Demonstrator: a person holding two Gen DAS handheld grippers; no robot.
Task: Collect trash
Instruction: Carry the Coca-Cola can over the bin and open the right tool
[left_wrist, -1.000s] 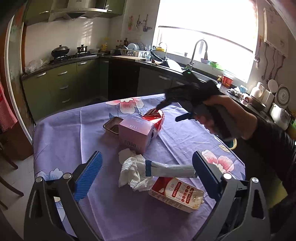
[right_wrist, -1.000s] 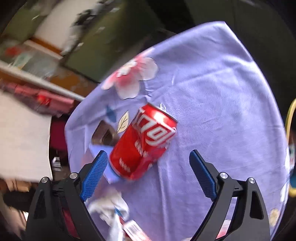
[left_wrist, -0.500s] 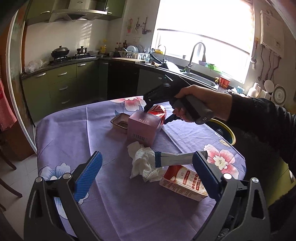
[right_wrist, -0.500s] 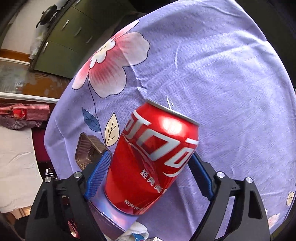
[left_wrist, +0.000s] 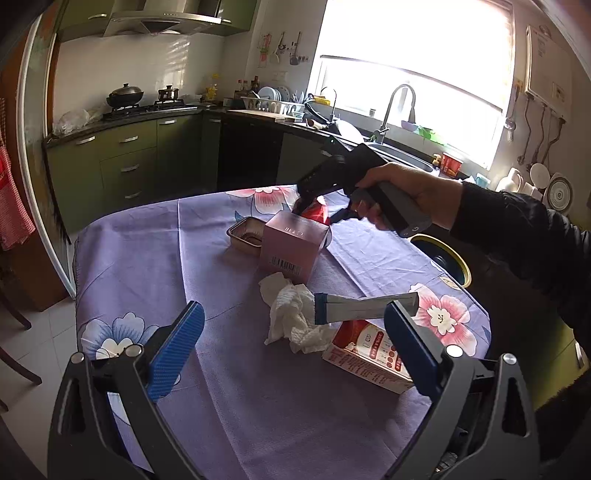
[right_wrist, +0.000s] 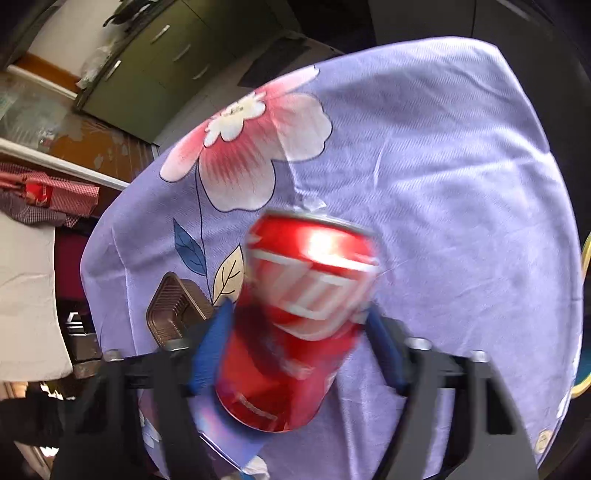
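Right gripper (right_wrist: 297, 339) pinches a red soda can (right_wrist: 295, 317) between its blue pads (right_wrist: 208, 350); the can is motion-blurred, and its white lettering cannot be read. The can tilts above a purple floral tablecloth (right_wrist: 443, 166), with its silver rim toward the cloth's pink flower. A ribbed foil tray (right_wrist: 170, 310) lies just beside the left pad.

Left gripper (left_wrist: 291, 354) is held spread wide over the near part of the table, its blue pads (left_wrist: 177, 350) clasping nothing. From this view the right gripper (left_wrist: 314, 206) reaches down behind a pink carton (left_wrist: 291, 247), where part of the soda can (left_wrist: 317, 214) shows. The carton carries a barcode label on its lower face and faint lettering on top that is too small to read. The foil tray (left_wrist: 243, 234) sits touching the carton's far left side. Nearer lie a crumpled white tissue (left_wrist: 295, 317), a grey tube with a blue end (left_wrist: 362, 306) resting partly on the tissue, and a red-and-white box (left_wrist: 365, 358) printed with small red characters, not legible. A yellow-rimmed bin (left_wrist: 454, 258) stands beyond the table's right edge.
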